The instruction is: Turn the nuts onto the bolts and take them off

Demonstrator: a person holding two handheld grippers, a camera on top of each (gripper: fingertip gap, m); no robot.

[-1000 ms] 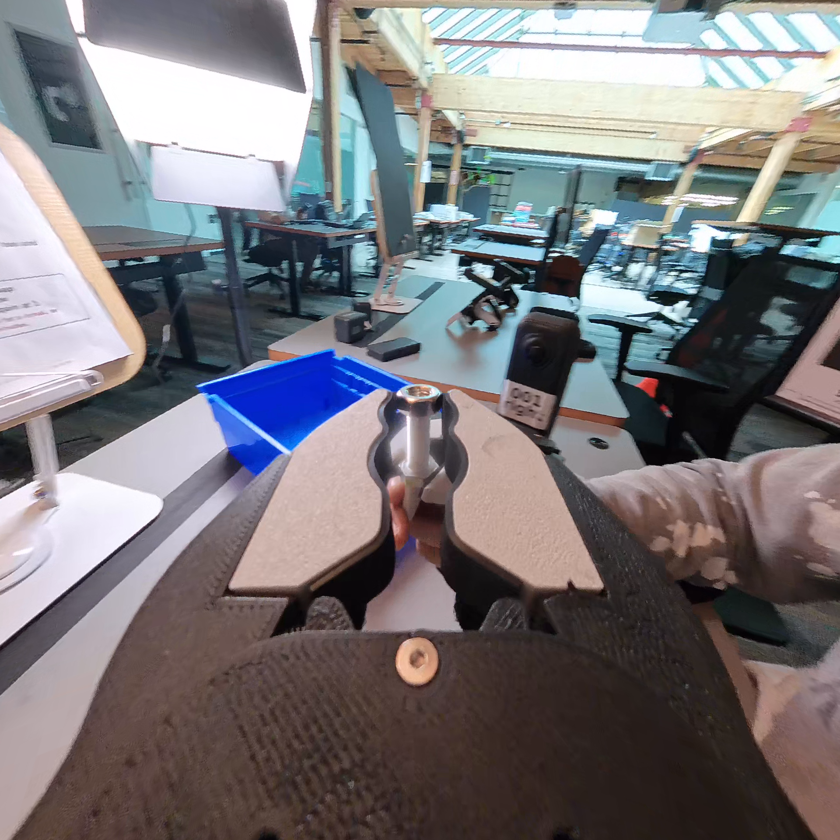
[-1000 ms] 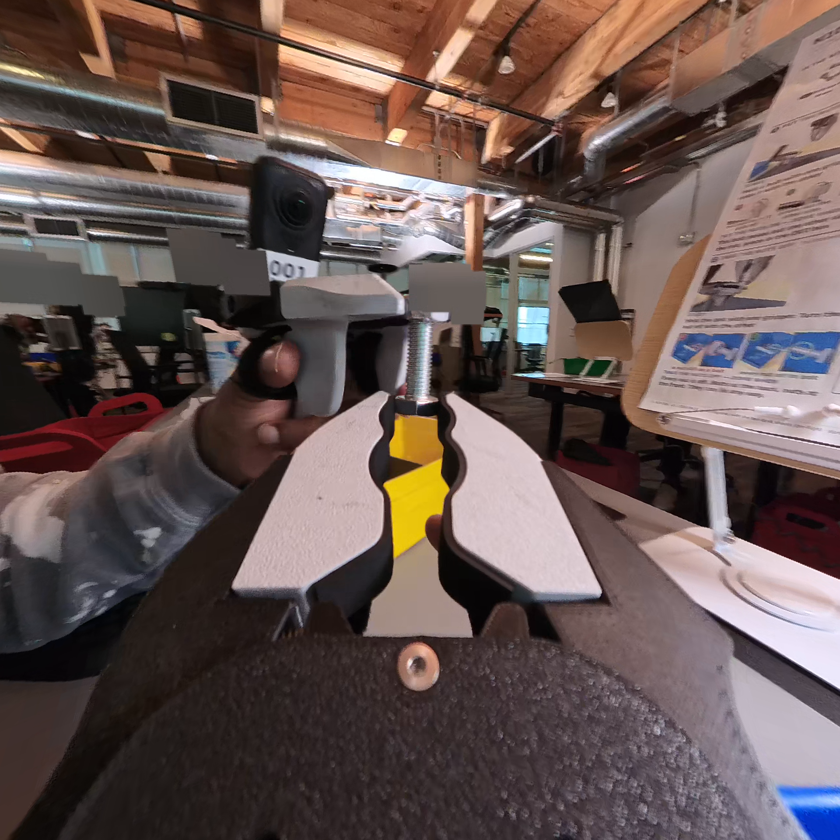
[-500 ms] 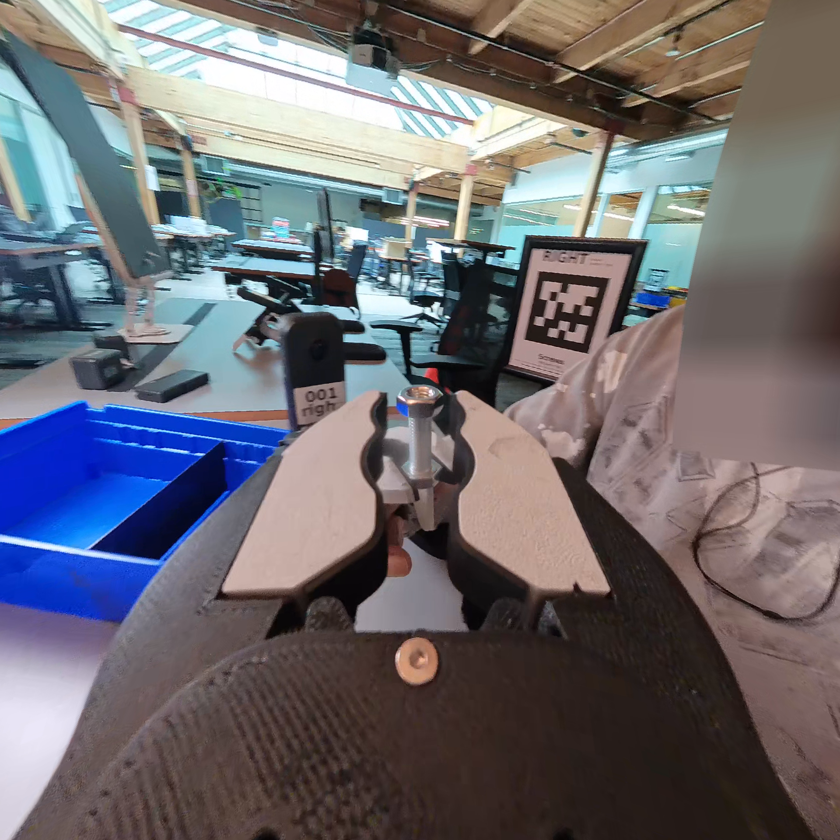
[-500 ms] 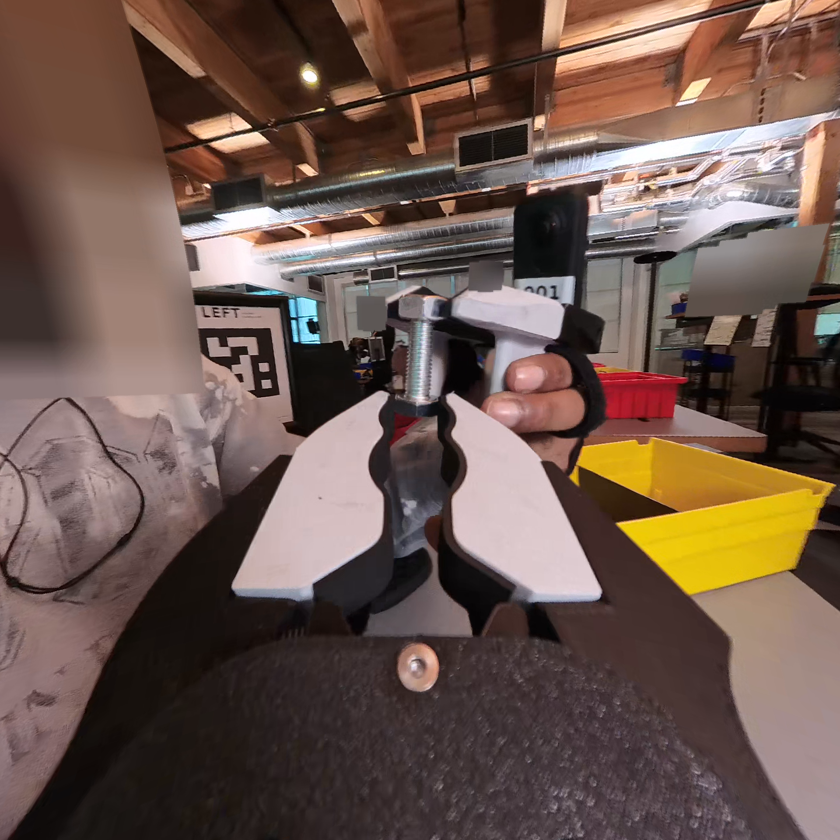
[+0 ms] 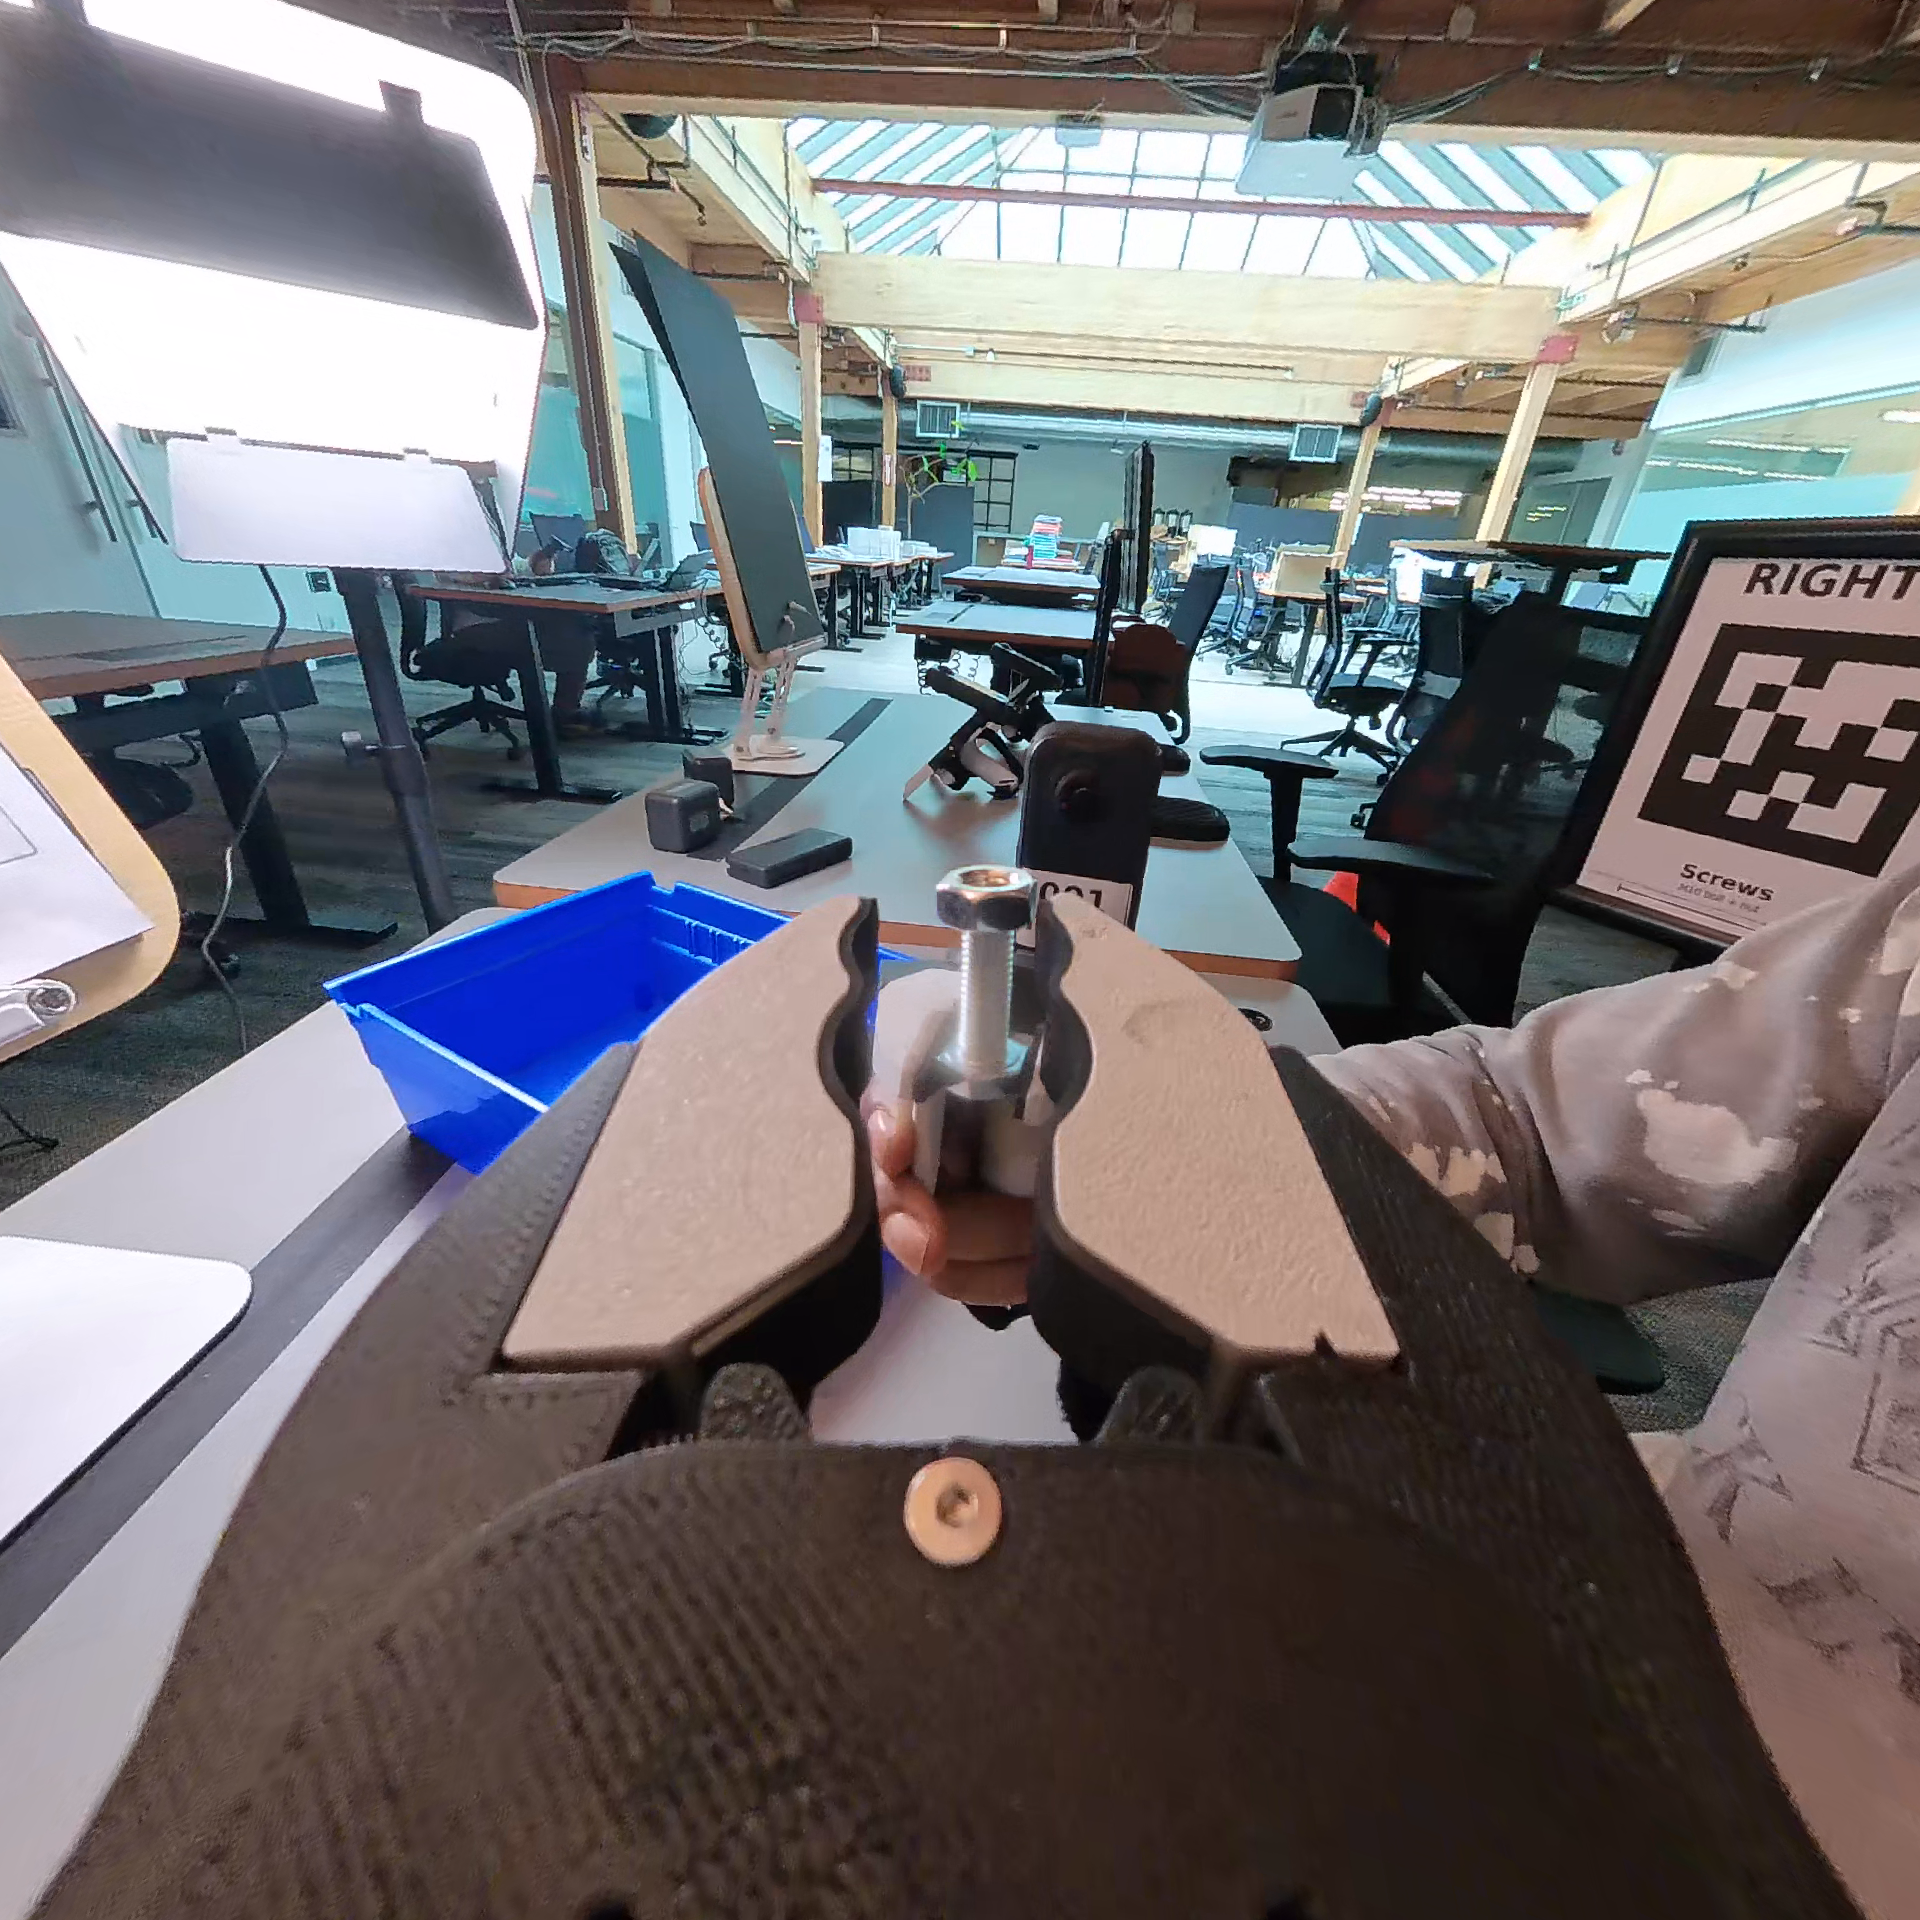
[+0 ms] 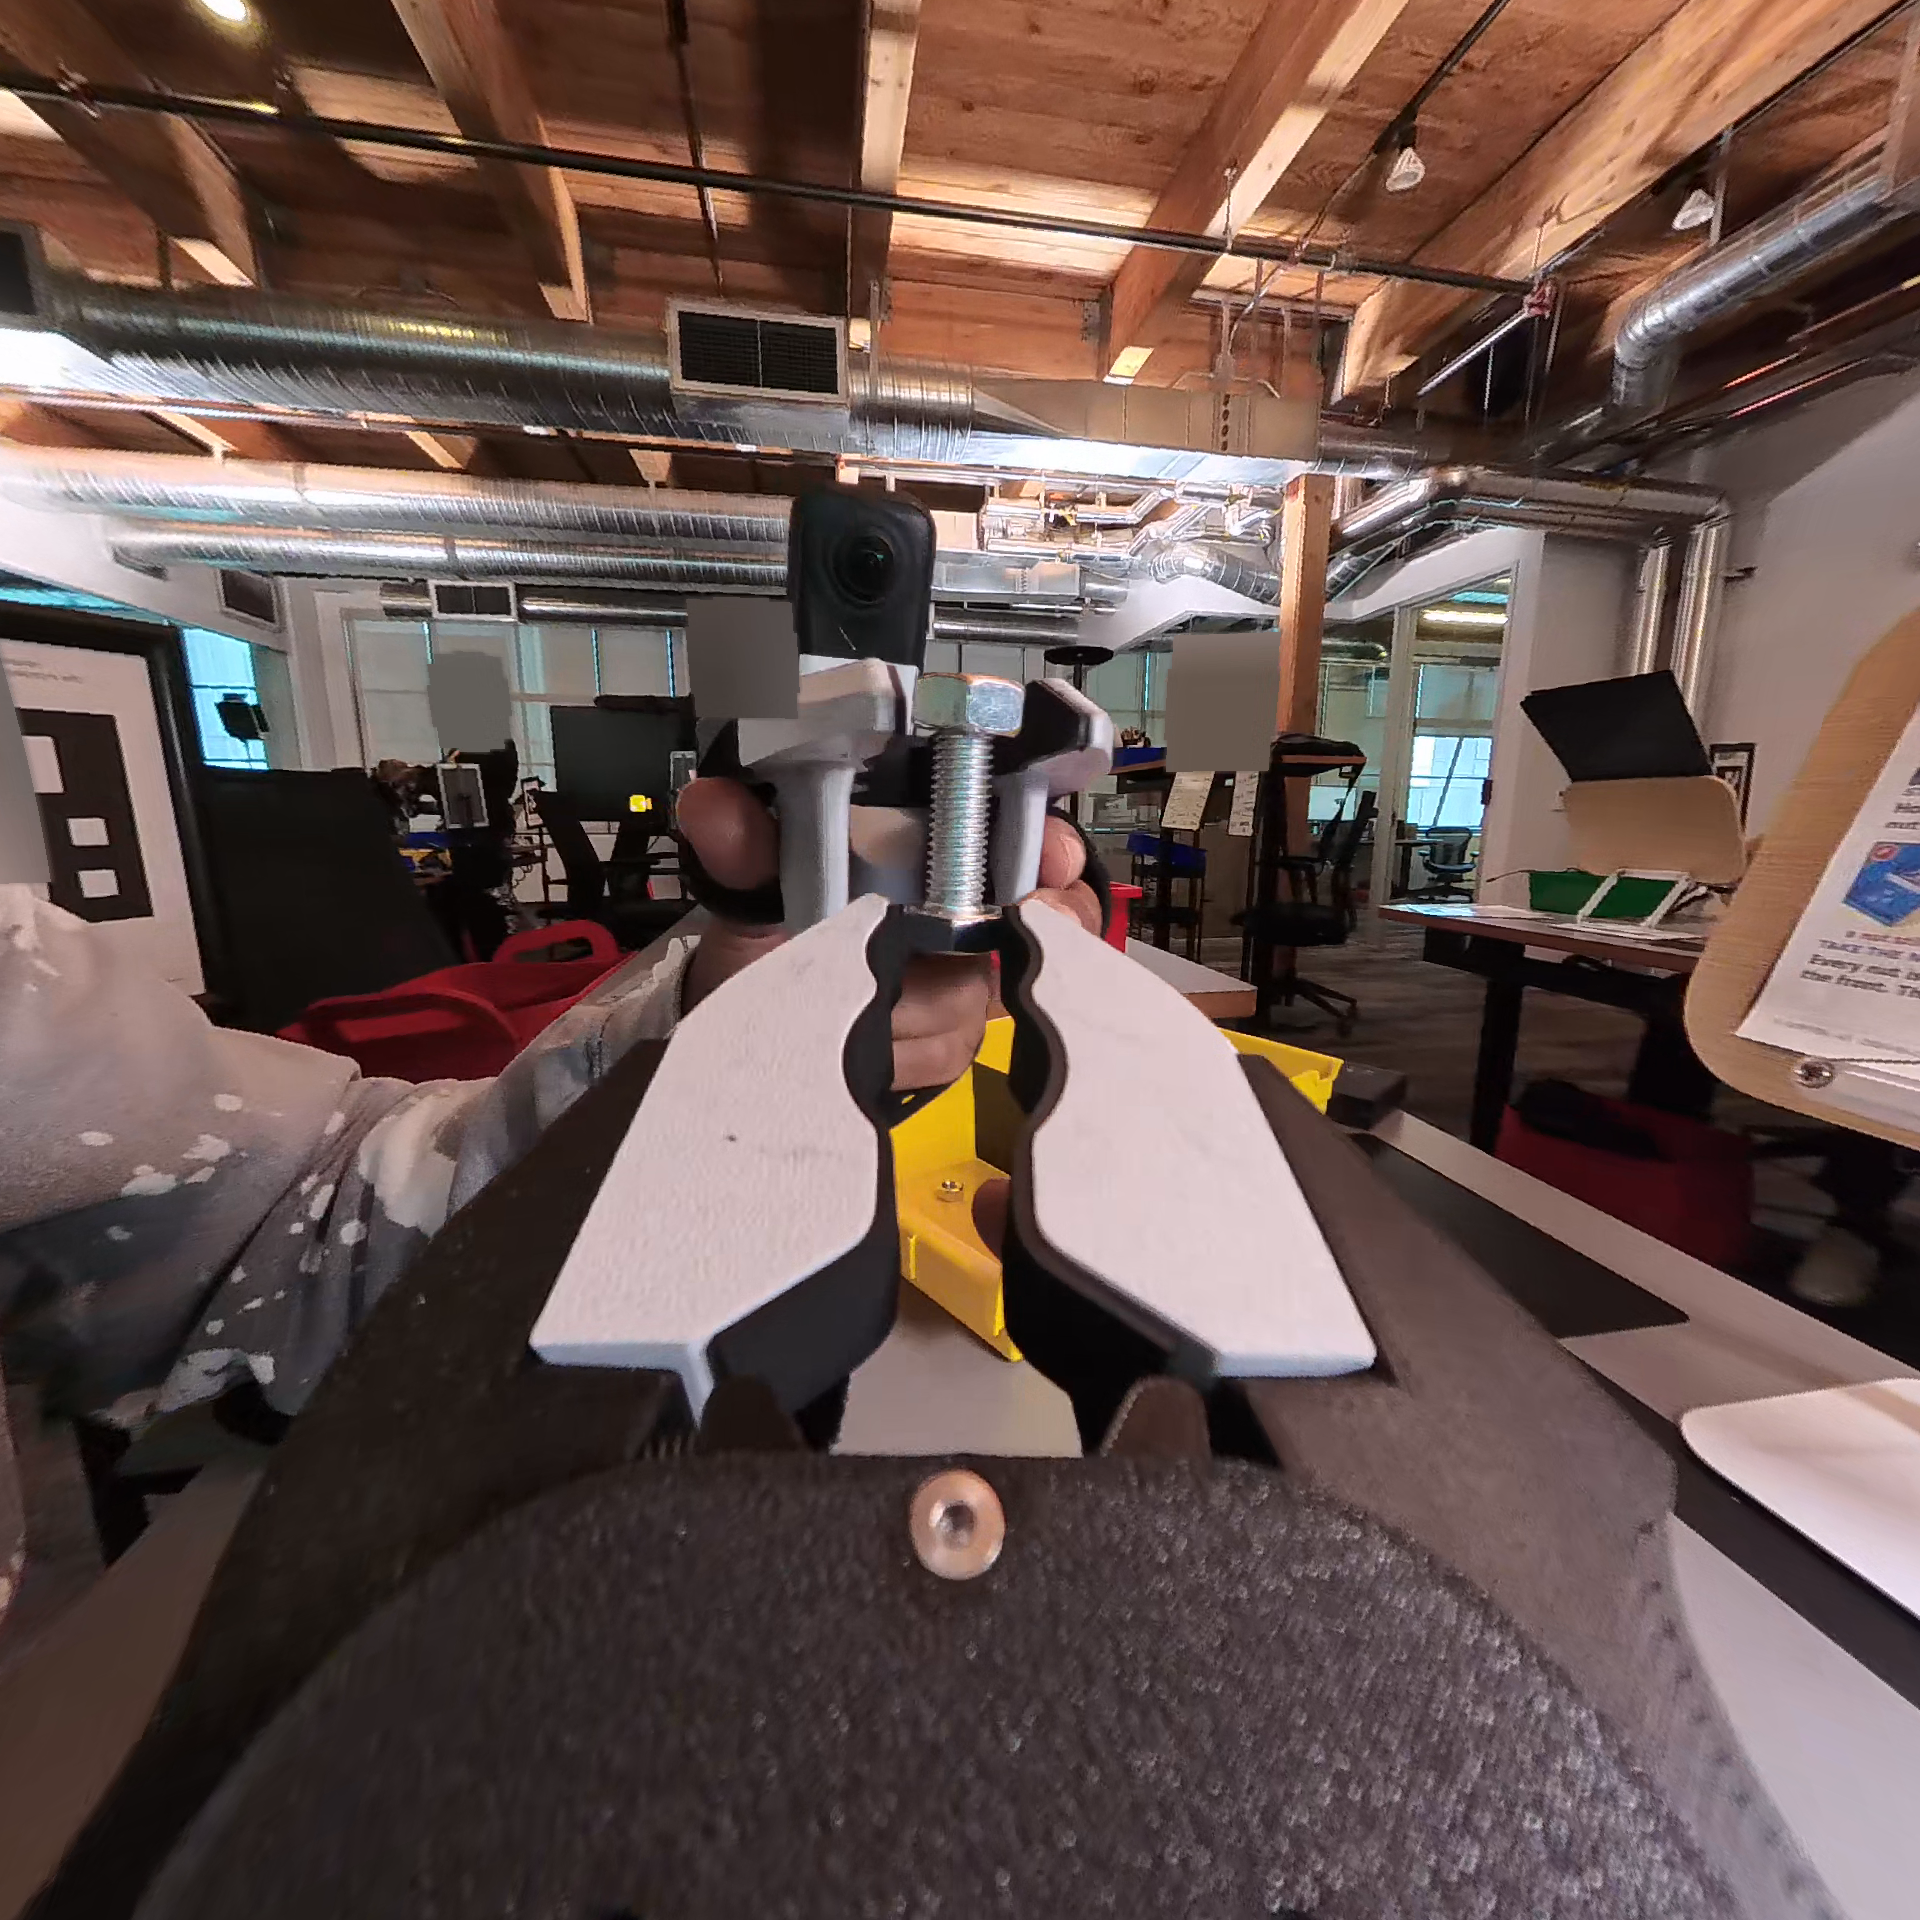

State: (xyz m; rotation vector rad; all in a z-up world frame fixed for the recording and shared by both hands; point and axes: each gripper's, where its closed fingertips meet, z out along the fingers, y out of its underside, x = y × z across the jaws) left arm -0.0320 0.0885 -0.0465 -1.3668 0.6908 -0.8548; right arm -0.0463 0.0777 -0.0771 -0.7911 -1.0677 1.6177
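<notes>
A silver hex bolt [image 6: 961, 821] stands upright with its thread in a silver nut [image 6: 953, 928]. My right gripper [image 6: 953, 920] is shut on the nut, both pads pressed on its sides. My left gripper [image 5: 956, 920] is open around the bolt head [image 5: 984, 911]: the left pad stands clear of it and the right pad [image 5: 1049, 935] sits close beside it. The right view shows the head [image 6: 966, 707] between the left gripper's fingers [image 6: 842, 696]. In the left view, the right gripper's fingers [image 5: 940, 1101] hold the nut [image 5: 977, 1081] below.
A blue bin [image 5: 540, 997] sits on the grey table to the left. A yellow bin [image 6: 1278, 1070] with a loose nut [image 6: 945, 1190] lies behind the right gripper. Red bins [image 6: 416, 1018], a paper stand [image 6: 1818, 935] and a framed marker board [image 5: 1787, 727] stand around. Less than 4 cm separates the two grippers' tips.
My left jaws have widened off the bolt head. Both grippers swung round together with the bolt. My right gripper stays shut on the nut.
</notes>
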